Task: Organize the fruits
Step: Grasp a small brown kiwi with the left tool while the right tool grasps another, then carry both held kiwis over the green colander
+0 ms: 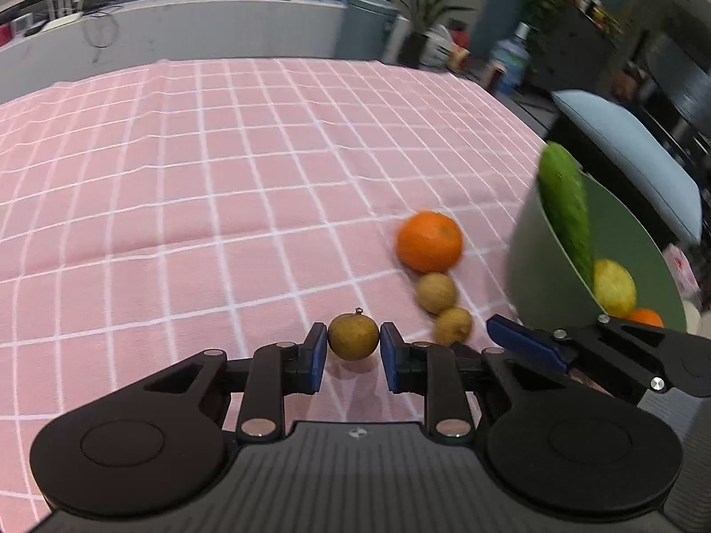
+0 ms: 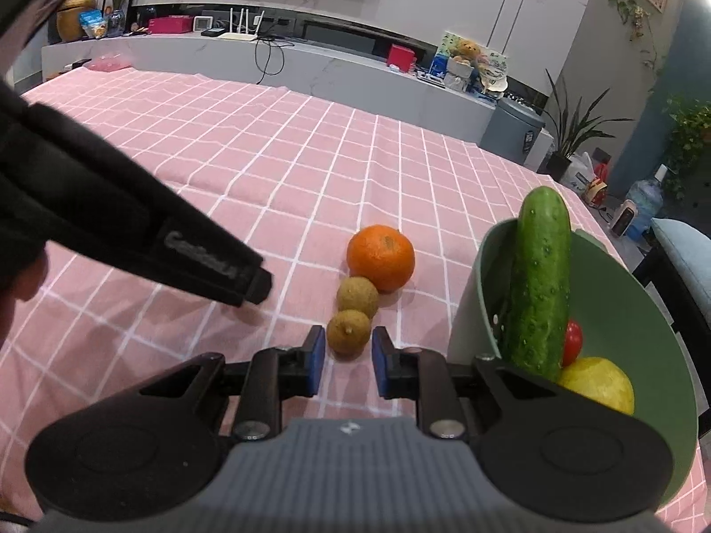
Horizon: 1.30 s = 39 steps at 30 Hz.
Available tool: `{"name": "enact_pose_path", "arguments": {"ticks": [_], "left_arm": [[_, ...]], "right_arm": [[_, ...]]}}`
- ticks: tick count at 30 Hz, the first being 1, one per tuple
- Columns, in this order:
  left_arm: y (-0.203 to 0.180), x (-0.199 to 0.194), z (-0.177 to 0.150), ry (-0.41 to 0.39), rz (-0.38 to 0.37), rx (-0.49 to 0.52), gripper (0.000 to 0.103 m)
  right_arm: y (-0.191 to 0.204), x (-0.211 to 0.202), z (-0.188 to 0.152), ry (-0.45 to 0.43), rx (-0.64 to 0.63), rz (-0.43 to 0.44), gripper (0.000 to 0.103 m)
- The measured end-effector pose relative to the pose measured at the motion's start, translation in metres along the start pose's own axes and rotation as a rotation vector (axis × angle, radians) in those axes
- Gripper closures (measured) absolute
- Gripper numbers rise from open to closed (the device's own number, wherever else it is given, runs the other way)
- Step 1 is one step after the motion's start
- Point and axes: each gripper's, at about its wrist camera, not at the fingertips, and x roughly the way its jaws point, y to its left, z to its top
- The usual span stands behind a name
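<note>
My left gripper (image 1: pixel 354 348) is shut on a small brown round fruit (image 1: pixel 353 337) that rests on the pink checked cloth (image 1: pixel 222 177). My right gripper (image 2: pixel 349 355) is shut on another small brown fruit (image 2: pixel 349 333), the nearest in a short row. Behind that one lie a second small brown fruit (image 2: pixel 357 296) and an orange (image 2: pixel 381 256). The same row shows in the left wrist view, with the orange (image 1: pixel 429 242) farthest. To the right, a green bowl (image 2: pixel 471 302) holds an upright cucumber (image 2: pixel 540 284), a lemon (image 2: pixel 597 382) and a red tomato (image 2: pixel 573 340).
The left gripper's black body (image 2: pixel 177 244) crosses the left side of the right wrist view. The table edge runs just past the bowl, with a blue-cushioned seat (image 1: pixel 631 151) beyond it. A long white counter (image 2: pixel 311 66) stands behind the table.
</note>
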Motion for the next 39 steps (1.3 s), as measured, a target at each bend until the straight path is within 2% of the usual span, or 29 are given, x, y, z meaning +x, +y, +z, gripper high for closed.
{"name": "enact_pose_path", "arguments": {"ticks": [6,9,13,19,24,30,32,35,39], "left_arm": [[0.008,-0.005,0.010,-0.038,0.030,-0.032,0.075],[0.014,-0.003,0.009,-0.027,0.026,-0.050,0.075],[0.010,0.005,0.007,-0.016,0.033,-0.029,0.075],[0.004,-0.001,0.005,-0.049,0.029,0.002,0.075],[0.006,-0.016,0.001,-0.070,0.019,-0.025,0.075],[0.001,-0.042,0.004,-0.096,0.016,-0.079,0.075],[-0.009,-0.054,0.005,-0.112,0.007,-0.078,0.075],[-0.034,-0.067,0.010,-0.128,0.010,-0.027,0.075],[-0.074,-0.079,0.021,-0.155,-0.027,0.031,0.075]], "right_arm": [[0.007,0.009,0.004,0.016,0.002,-0.043,0.083],[0.009,0.016,0.005,0.030,0.016,-0.056,0.083],[0.014,0.018,0.003,0.048,0.022,-0.059,0.083],[0.012,0.012,0.004,0.053,0.029,-0.039,0.083],[0.008,-0.014,0.014,0.008,0.028,0.024,0.084],[-0.014,-0.055,0.033,-0.073,0.068,0.083,0.083],[-0.025,-0.068,0.036,-0.092,0.083,0.091,0.083],[-0.047,-0.087,0.036,-0.108,0.127,0.109,0.083],[-0.077,-0.111,0.031,-0.127,0.131,0.099,0.083]]}}
